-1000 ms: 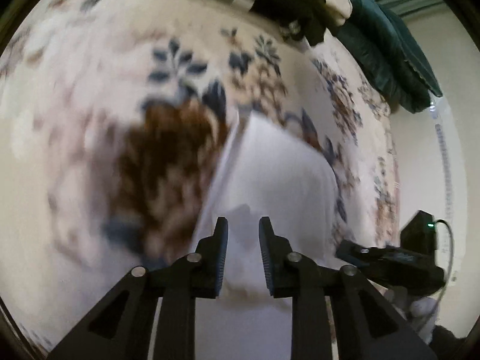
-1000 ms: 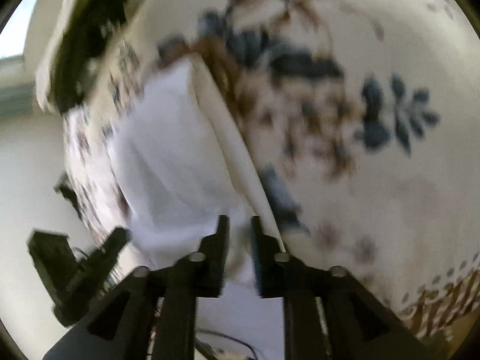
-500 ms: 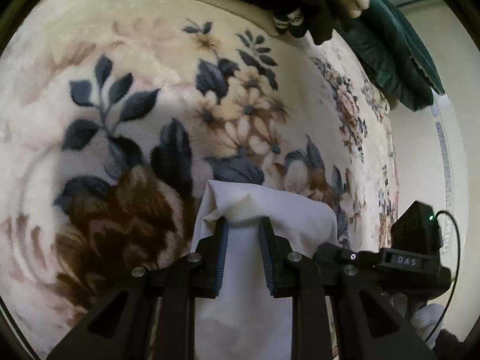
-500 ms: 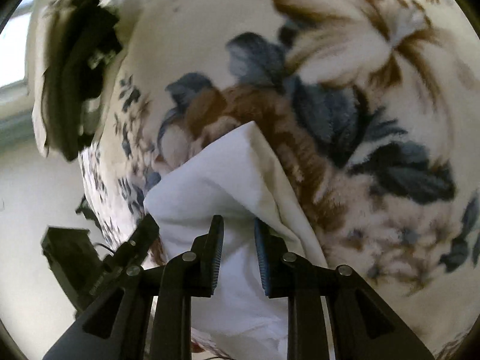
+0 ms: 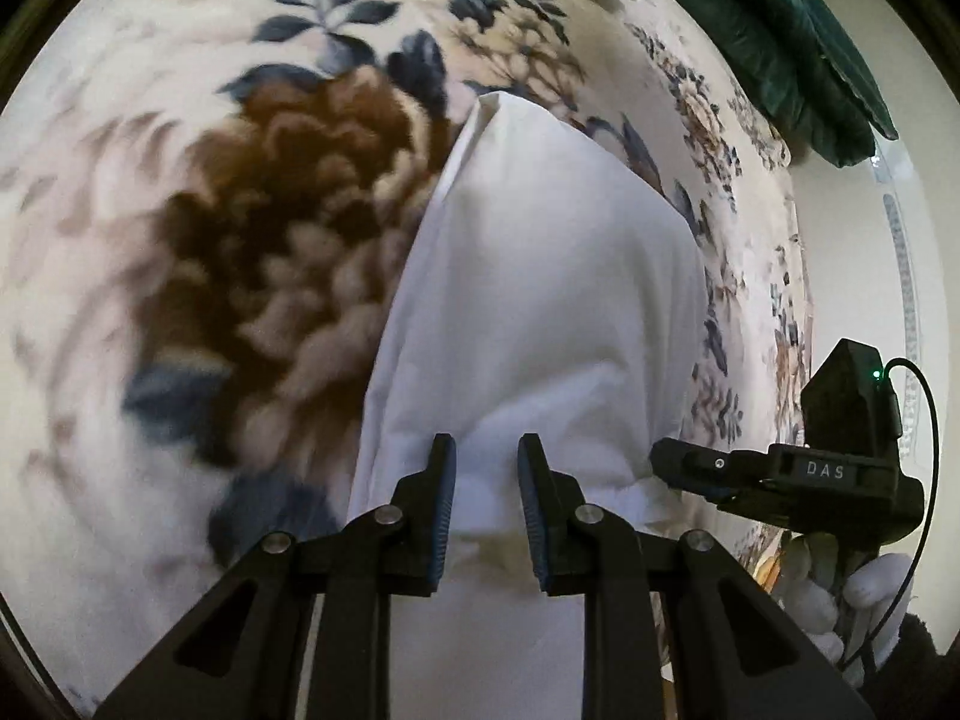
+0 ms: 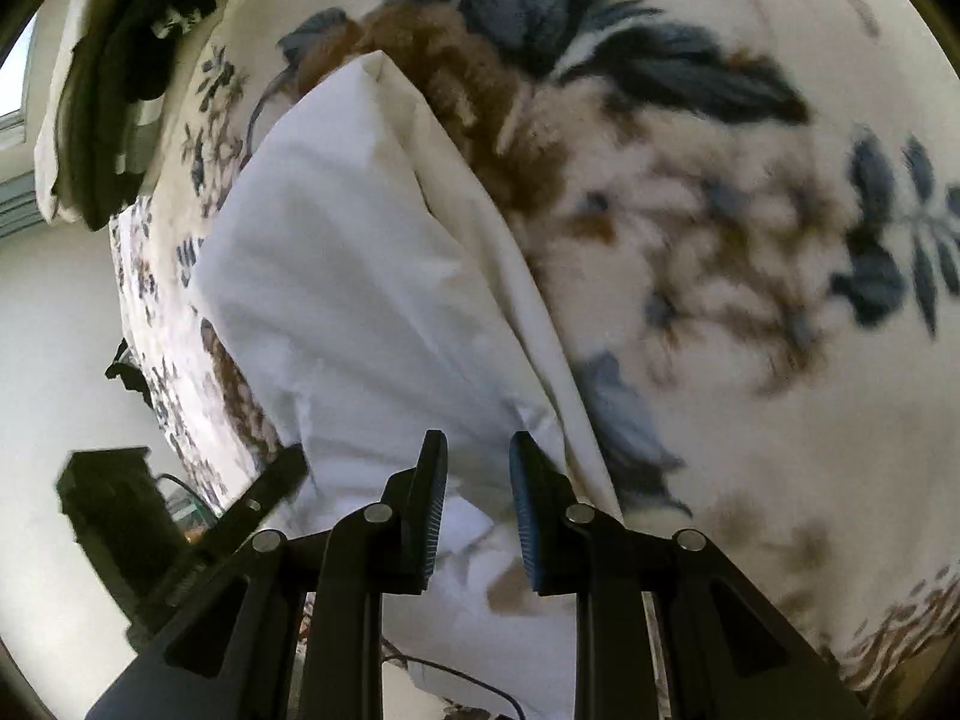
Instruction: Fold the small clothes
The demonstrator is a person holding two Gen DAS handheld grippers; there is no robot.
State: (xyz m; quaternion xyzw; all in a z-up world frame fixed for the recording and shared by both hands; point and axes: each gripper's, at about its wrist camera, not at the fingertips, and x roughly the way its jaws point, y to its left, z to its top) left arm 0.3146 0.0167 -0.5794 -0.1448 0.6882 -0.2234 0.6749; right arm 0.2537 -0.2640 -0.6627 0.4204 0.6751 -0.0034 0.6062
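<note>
- A white cloth (image 5: 540,312) hangs from both grippers over a floral blanket (image 5: 180,276) that covers a bed.
- The left gripper (image 5: 486,504) has its jaws clamped on a bunched near edge of the cloth; the fabric fills the narrow gap between the blue pads (image 5: 443,516).
- The right gripper (image 6: 478,501) is likewise clamped on the cloth's (image 6: 360,276) near edge, with gathered fabric between its jaws.
- From the left wrist view, the right gripper (image 5: 690,465) shows at the right, its tip at the cloth's side edge, with a white-gloved hand (image 5: 840,588) beneath it.
- From the right wrist view, the left gripper (image 6: 282,468) shows at the lower left, touching the cloth's other side.
- The cloth's far end narrows to a folded tip lying on the blanket (image 6: 720,276) near a brown flower.
- Dark green bedding (image 5: 798,54) lies at the bed's far end, well apart from the cloth.
- The blanket is motion-blurred in both views.
</note>
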